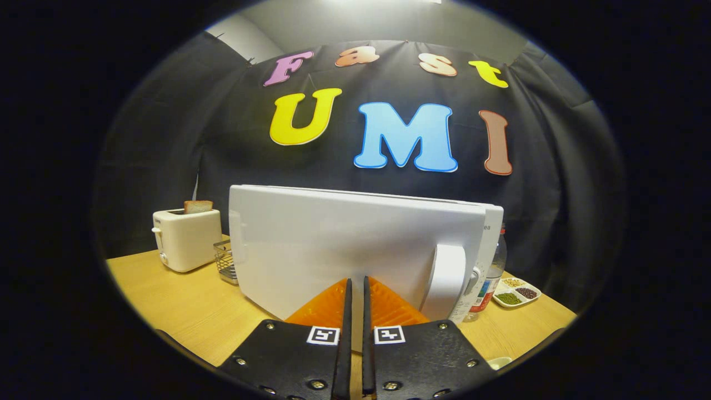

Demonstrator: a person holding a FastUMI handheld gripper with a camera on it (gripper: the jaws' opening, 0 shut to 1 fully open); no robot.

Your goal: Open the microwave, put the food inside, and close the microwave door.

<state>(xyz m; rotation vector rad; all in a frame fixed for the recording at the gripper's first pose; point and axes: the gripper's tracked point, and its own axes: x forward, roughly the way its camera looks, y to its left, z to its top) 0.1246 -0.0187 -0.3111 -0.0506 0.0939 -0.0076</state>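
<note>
Gripper (356, 283): fingers nearly together, narrow gap, nothing held.
Microwave door (344, 244): just ahead at 12 o'clock.
Handle (447, 275): at 2 o'clock.

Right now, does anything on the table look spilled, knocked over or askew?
Nothing stands out. The microwave, toaster with its bread slice and bottle stand upright. The gripper is shut, empty, at the microwave door.

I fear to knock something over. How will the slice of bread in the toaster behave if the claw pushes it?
The bread slice stands loosely in the toaster slot, so it would probably tilt or lift easily. It looks light and crumbly. The claw, nearly shut, is by the microwave door.
</note>
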